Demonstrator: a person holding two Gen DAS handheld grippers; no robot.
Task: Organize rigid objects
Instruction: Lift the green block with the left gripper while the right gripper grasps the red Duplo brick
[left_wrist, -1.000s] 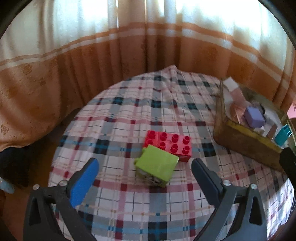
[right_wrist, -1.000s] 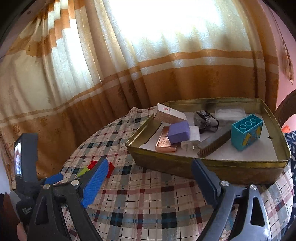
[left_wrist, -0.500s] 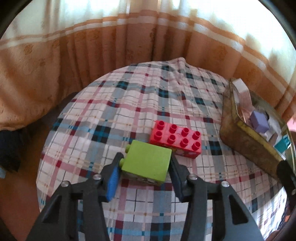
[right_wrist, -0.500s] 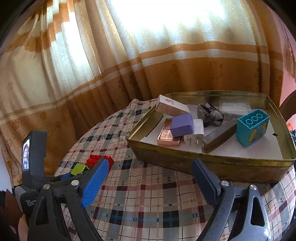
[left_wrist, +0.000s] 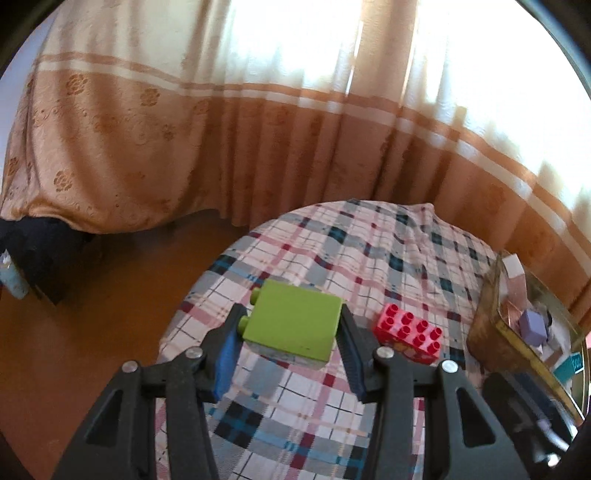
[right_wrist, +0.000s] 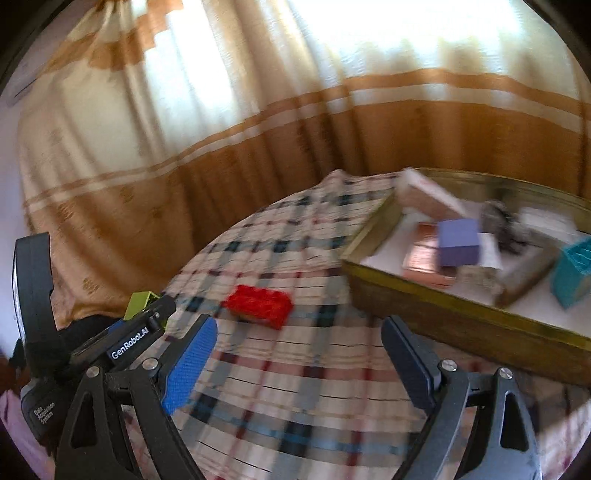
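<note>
My left gripper (left_wrist: 290, 328) is shut on a lime-green toy block (left_wrist: 293, 325), held clear above the plaid tablecloth (left_wrist: 332, 424) with its studs pointing left. A red studded brick (left_wrist: 408, 334) lies on the cloth just right of it; the right wrist view shows the same red brick (right_wrist: 258, 304) ahead and left of centre. My right gripper (right_wrist: 299, 354) stands open over the cloth with nothing between its fingers. At the left of the right wrist view the left gripper's body (right_wrist: 136, 332) carries the green block (right_wrist: 138, 302).
A brass-coloured tray (right_wrist: 443, 314) at the right holds a purple block (right_wrist: 458, 245), a teal brick (right_wrist: 574, 273), a copper-coloured box and other items. The tray's corner (left_wrist: 487, 332) sits right of the red brick. Orange-and-cream curtains hang behind the round table; its left edge drops to a brown floor.
The left gripper closed on the green block, lifted it off the cloth and swung left with a roll. The right gripper swung left toward the red brick, staying open.
</note>
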